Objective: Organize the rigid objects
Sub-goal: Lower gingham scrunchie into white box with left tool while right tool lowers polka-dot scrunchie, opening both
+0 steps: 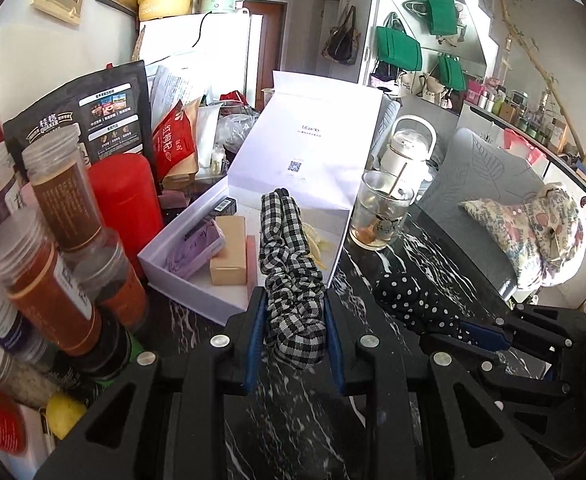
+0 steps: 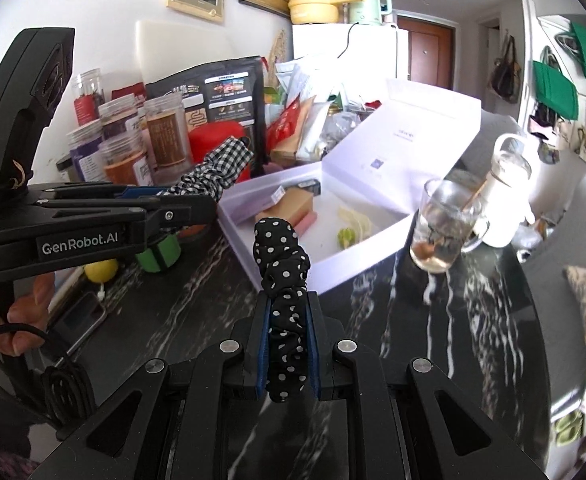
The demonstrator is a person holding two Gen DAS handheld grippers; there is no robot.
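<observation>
My left gripper (image 1: 295, 316) is shut on a black-and-white checked scrunchie (image 1: 289, 264), held above the dark marble table just in front of an open white box (image 1: 181, 276). My right gripper (image 2: 287, 328) is shut on a black polka-dot scrunchie (image 2: 283, 280), also in front of the box (image 2: 357, 268). In the right wrist view the left gripper (image 2: 197, 196) with the checked scrunchie (image 2: 217, 168) is at the left. In the left wrist view the right gripper (image 1: 465, 332) and polka-dot scrunchie (image 1: 409, 296) are at the right. The box holds tan (image 1: 229, 252), pink and purple (image 1: 195, 248) blocks.
Several spice jars (image 1: 53, 288), a red canister (image 1: 127, 204) and snack bags (image 1: 93, 116) crowd the left. A glass mug (image 1: 381, 212) and a white jug (image 1: 409, 148) stand right of the box. The box lid (image 1: 317, 144) stands open behind. A phone (image 2: 81, 320) lies by the table's left.
</observation>
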